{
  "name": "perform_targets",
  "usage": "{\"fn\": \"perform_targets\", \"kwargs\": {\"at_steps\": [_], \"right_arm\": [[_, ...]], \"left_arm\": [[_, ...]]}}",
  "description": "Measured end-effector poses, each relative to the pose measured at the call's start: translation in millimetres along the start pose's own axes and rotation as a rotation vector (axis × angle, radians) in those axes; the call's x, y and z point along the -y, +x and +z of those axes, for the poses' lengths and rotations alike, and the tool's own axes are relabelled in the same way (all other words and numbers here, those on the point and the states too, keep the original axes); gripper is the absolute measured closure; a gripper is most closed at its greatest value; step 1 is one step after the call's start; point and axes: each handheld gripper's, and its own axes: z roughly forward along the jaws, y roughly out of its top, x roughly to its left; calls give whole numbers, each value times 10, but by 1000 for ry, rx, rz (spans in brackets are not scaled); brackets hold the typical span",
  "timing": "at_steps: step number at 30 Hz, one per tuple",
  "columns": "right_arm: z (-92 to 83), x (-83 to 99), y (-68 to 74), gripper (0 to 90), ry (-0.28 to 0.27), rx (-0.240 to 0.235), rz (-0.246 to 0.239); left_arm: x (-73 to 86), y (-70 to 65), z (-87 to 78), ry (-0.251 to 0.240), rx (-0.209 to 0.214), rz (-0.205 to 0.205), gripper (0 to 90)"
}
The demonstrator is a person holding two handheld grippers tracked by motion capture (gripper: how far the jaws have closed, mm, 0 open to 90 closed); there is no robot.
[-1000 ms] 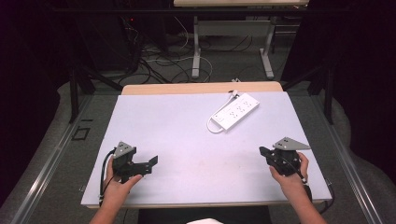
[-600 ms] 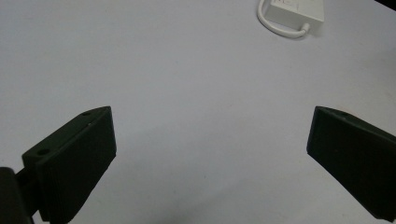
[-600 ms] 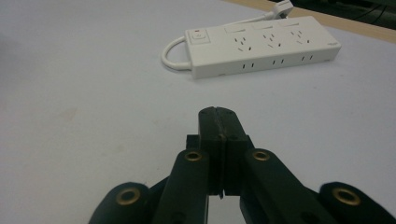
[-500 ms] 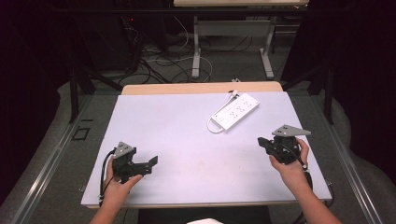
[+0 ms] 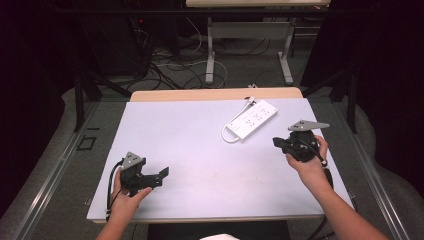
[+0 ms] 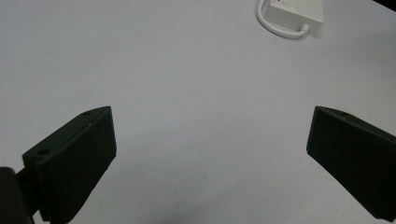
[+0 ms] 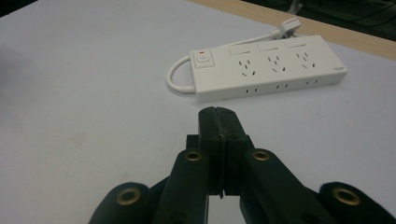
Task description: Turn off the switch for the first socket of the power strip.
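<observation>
One power strip (image 5: 251, 120) lies on the table (image 5: 200, 140), with two grippers over it, one in each hand. The strip carries three rows of sockets, three white rocker switches and one main switch with a red light at its cord end.

In the left gripper view the strip (image 6: 292, 14) is cut off by the top edge, with just its cord end and cable loop in sight. The plug (image 7: 290, 24) is small and hard to make out.

The strip lies flat, sockets up. In the high view its long axis runs diagonally, cord end toward the person, plug end away and to the right.

The right gripper (image 7: 218, 116) has its jaws pressed together on nothing; the strip sits just beyond its fingertips. The left gripper (image 6: 210, 149) stands wide open and empty, the strip well ahead of its fingers (image 6: 74, 158).
</observation>
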Motion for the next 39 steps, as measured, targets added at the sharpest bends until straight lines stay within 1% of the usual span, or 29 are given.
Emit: {"fn": "perform_targets", "kwargs": {"at_steps": [3, 4, 5, 6, 7, 8, 10, 12, 13, 14, 21, 28, 30, 33, 39], "right_arm": [[33, -62, -20, 900, 14, 6, -16], [40, -83, -18, 900, 23, 6, -10], [52, -104, -27, 900, 27, 5, -19], [56, -128, -28, 900, 35, 6, -19], [68, -177, -31, 900, 42, 9, -28], [68, -177, -31, 900, 42, 9, -28], [84, -251, -37, 900, 48, 10, -39], [91, -276, -33, 900, 51, 9, -35], [105, -329, -36, 900, 55, 11, -43], [105, -329, -36, 900, 55, 11, -43], [184, -553, -40, 900, 81, 24, -55], [287, -716, -39, 900, 100, 26, -54], [325, -769, -40, 900, 105, 31, -58], [389, -844, -56, 900, 114, 41, -60], [521, -960, -114, 900, 121, 51, -40]], "left_arm": [[0, 1, 1, 0, 0, -1, 14], [0, 1, 0, 0, 0, 0, 14], [0, 0, 1, -1, 0, -2, 14], [-1, 0, 1, -1, 0, -1, 14], [-1, -2, 1, 0, 1, -3, 14], [-1, -3, 2, 0, 1, -5, 14], [1, -7, 1, 3, 4, -9, 14], [0, -4, 3, 1, 5, -5, 14], [1, -5, 3, 1, 6, -5, 14], [0, -6, 3, 1, 6, -5, 14], [1, -5, 7, 2, 6, -5, 14], [0, -6, 8, 2, 7, -3, 15], [-3, -1, 4, 10, 12, -1, 15], [-2, -1, 5, 8, 12, -2, 15], [2, 0, 8, 2, 10, -5, 15]]}}
